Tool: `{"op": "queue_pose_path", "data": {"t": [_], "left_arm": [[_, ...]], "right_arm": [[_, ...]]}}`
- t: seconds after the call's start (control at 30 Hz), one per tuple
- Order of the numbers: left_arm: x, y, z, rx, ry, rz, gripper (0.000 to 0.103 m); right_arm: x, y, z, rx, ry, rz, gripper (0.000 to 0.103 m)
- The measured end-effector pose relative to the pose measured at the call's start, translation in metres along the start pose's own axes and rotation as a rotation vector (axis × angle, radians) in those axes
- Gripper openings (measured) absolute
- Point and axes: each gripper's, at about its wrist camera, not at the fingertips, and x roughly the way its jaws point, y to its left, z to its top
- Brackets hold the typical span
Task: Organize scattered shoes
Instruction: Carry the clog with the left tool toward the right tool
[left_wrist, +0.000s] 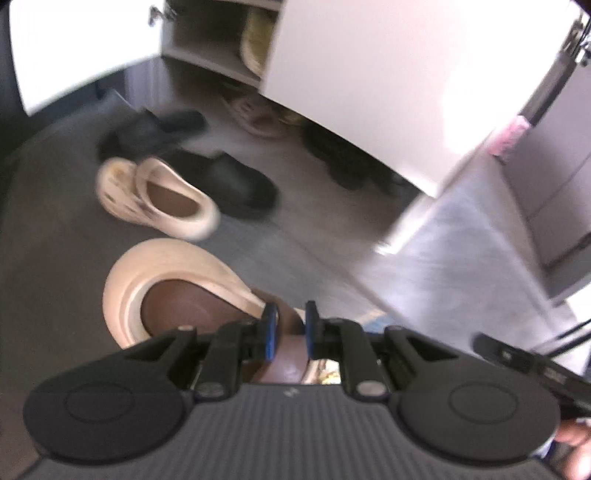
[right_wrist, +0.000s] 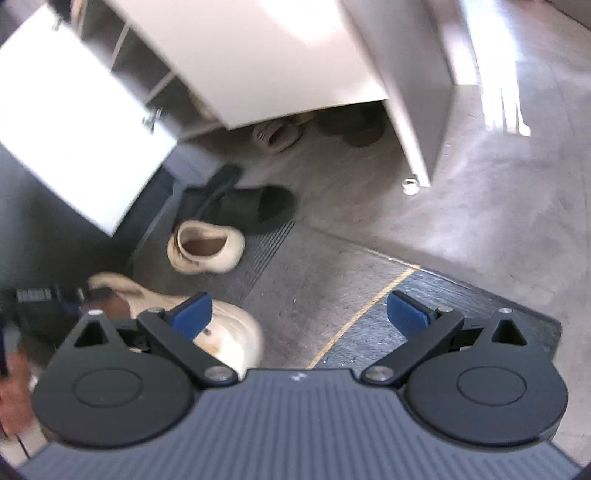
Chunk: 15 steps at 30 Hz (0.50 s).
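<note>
My left gripper (left_wrist: 290, 328) is shut on the brown-lined rim of a cream clog (left_wrist: 173, 273) and holds it above the floor. The same clog shows low left in the right wrist view (right_wrist: 229, 332). Its mate, a second cream clog (left_wrist: 159, 195), lies on the dark mat beside a black slipper (left_wrist: 236, 181); both show in the right wrist view, the clog (right_wrist: 207, 251) and the slipper (right_wrist: 255, 210). Another black slipper (left_wrist: 155, 129) lies behind them. My right gripper (right_wrist: 299, 314) is open and empty over the mat.
A white shoe cabinet (left_wrist: 351, 74) stands ahead with open doors (right_wrist: 74, 122). Pink slippers (left_wrist: 255, 114) and dark shoes (left_wrist: 343, 158) sit under it. A yellow slipper (left_wrist: 258, 40) sits on a shelf. A dark mat with a yellow line (right_wrist: 369, 306) covers the concrete floor.
</note>
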Motion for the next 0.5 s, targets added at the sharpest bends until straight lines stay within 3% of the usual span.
{"op": "queue_pose_path", "data": {"t": [0.07,0.23,0.5], "left_arm": [[0.017,-0.021,-0.014,0.009,0.058,-0.049,0.016],[0.071,-0.063,-0.053,0.095,0.199,-0.099,0.016],[0.134,-0.075,-0.078,0.203,0.219,-0.039,0.017]], "right_arm": [[-0.011,-0.017,0.002,0.019,-0.041,-0.063,0.103],[-0.017,-0.039,0.006,0.06,-0.069,-0.071,0.103],[-0.011,-0.048,-0.001,0.009,-0.041,-0.072,0.103]]}}
